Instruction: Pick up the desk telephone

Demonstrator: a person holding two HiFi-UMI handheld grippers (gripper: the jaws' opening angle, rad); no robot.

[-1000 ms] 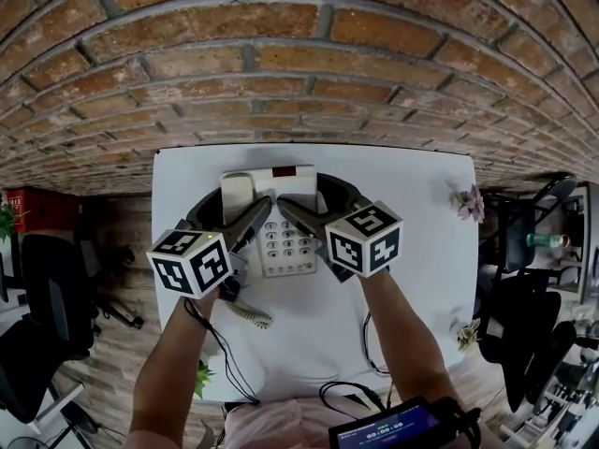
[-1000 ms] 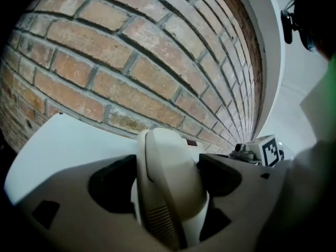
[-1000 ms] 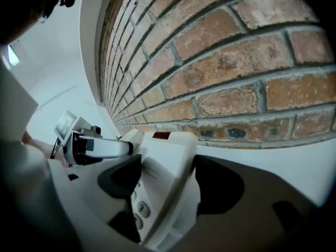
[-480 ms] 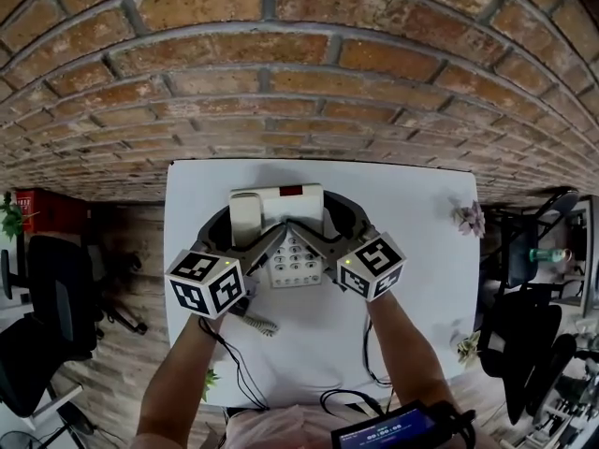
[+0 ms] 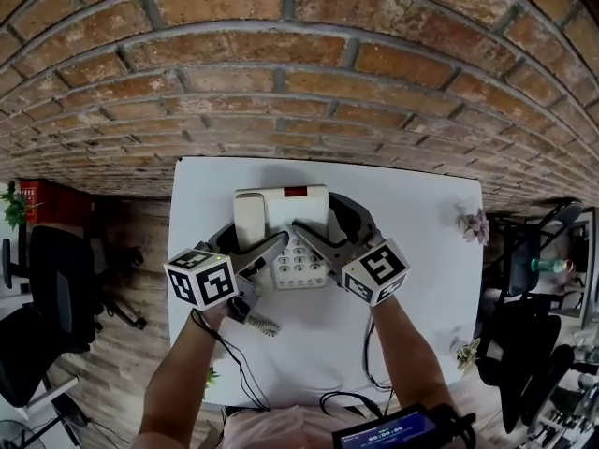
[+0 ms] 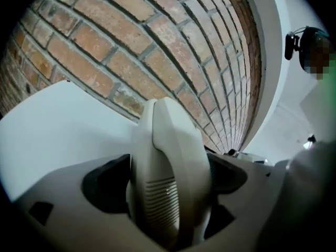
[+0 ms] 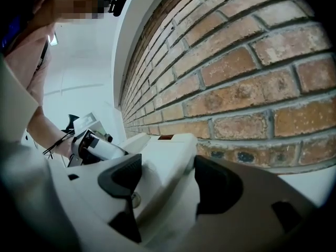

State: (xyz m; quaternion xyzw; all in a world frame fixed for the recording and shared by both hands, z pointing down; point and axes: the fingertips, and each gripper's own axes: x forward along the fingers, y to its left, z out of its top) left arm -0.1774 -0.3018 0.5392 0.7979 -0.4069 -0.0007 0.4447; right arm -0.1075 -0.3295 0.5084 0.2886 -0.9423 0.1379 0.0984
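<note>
A red brick wall [image 5: 299, 73] with pale mortar rises just beyond the fingers [image 5: 265, 249], and a white table [image 5: 426, 260] lies under them, its far edge at the wall. Left of the fingers is wood-plank floor [image 5: 131, 251] with a black office chair [image 5: 47, 307]. More dark chairs [image 5: 524, 344] stand to their right.

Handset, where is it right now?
Head view: the handset lies on the phone's left side, near the brick wall, between the left gripper's jaws, which have just been opening.
</note>
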